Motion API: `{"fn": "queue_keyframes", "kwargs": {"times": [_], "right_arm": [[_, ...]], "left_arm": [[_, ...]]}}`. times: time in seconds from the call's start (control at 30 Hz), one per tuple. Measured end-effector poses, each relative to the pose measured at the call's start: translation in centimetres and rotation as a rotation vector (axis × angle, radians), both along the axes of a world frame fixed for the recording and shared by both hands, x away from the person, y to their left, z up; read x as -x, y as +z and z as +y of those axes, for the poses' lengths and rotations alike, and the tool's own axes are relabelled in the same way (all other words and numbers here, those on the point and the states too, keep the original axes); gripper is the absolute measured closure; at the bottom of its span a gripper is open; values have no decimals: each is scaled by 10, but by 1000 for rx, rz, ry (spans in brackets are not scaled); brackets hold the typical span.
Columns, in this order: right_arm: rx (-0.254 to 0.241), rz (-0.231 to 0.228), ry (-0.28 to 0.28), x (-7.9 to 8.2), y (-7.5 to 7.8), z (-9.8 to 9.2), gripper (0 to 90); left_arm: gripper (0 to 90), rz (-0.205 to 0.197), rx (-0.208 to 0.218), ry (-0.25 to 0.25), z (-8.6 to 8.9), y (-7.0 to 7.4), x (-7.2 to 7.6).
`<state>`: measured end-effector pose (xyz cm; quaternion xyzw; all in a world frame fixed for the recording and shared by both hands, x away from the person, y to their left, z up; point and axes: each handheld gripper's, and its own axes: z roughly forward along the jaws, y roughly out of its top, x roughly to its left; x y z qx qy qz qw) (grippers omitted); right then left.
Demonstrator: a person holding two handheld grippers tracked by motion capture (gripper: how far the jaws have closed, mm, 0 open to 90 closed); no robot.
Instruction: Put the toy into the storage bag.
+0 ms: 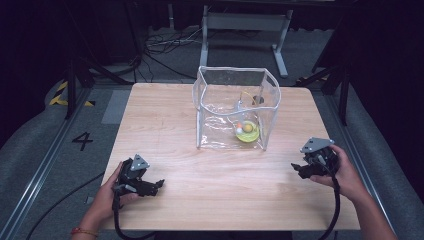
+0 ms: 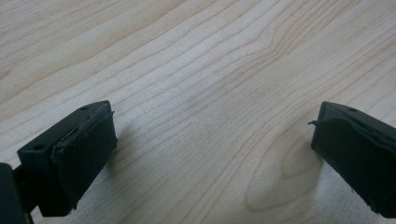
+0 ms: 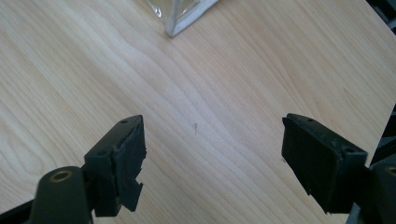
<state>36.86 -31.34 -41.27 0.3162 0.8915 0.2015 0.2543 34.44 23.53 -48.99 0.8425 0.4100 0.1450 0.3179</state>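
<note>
I hold my left gripper [image 1: 159, 184] and right gripper [image 1: 296, 169] spread wide and empty over the table [image 1: 165, 107], both near the clear bag [image 1: 235, 107], seemingly before any grasp, so reaching in comes next.

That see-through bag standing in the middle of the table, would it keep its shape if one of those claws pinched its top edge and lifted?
Probably not. The clear bag looks like thin soft plastic; its rim already sags, so it would likely buckle. It seems light, so a push might slide it.
</note>
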Motion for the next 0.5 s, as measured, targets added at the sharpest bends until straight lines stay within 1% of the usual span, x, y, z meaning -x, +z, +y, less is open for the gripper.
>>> {"fn": "queue_keyframes", "kwargs": {"times": [0.03,0.07,0.1,0.23,0.33,0.4,0.5], "right_arm": [[-13,1,1,2,-3,-2,221],[-16,4,4,4,-7,-4,219],[-15,0,5,6,-9,-6,219],[-38,-17,4,14,-19,-14,218],[-77,-20,-1,21,-25,-24,217],[-94,-28,-14,24,-29,-31,216],[-141,-35,-37,29,-37,-43,215]], "left_arm": [[3,-1,0,0,0,0,0],[3,0,0,-1,0,0,0],[3,0,0,-1,0,0,0],[3,0,-1,-1,0,0,0],[3,0,0,-1,0,0,0],[3,-1,-1,-1,0,0,0],[3,1,2,1,0,0,0]]}}
